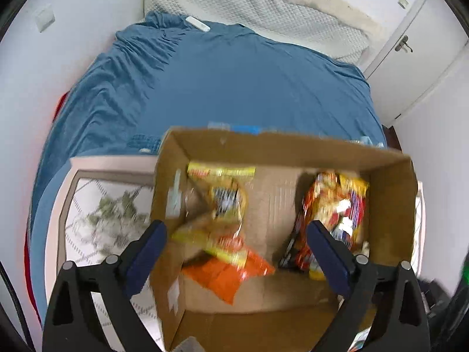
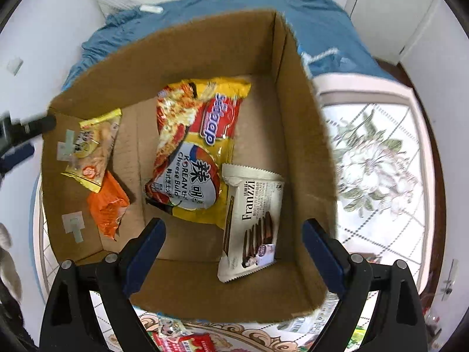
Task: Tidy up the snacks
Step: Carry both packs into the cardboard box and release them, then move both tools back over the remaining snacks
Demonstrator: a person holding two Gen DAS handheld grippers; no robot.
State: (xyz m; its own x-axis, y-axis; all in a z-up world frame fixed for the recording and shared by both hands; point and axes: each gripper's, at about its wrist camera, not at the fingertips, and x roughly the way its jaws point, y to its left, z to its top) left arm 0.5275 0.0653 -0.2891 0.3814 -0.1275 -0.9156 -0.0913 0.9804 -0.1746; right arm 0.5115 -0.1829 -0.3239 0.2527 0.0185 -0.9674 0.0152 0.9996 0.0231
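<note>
An open cardboard box (image 2: 176,52) holds four snacks: a small yellow packet (image 2: 93,149), an orange packet (image 2: 107,205), a big yellow-and-red Korean noodle pack (image 2: 193,152) and a white Franzzi biscuit pack (image 2: 252,223). My right gripper (image 2: 234,223) hangs open above the box's near side, over the biscuit pack, with nothing between its pads. In the blurred left wrist view the box (image 1: 293,146) shows the yellow packet (image 1: 225,193), the orange packet (image 1: 225,275) and the noodle pack (image 1: 337,214). My left gripper (image 1: 234,226) is open and empty above them.
The box stands on a floral tabletop (image 2: 372,161) with a pale rim, beside a bed with a blue sheet (image 1: 234,79). More snack packets (image 2: 181,337) lie on the table in front of the box. A white door (image 1: 410,58) is at the back right.
</note>
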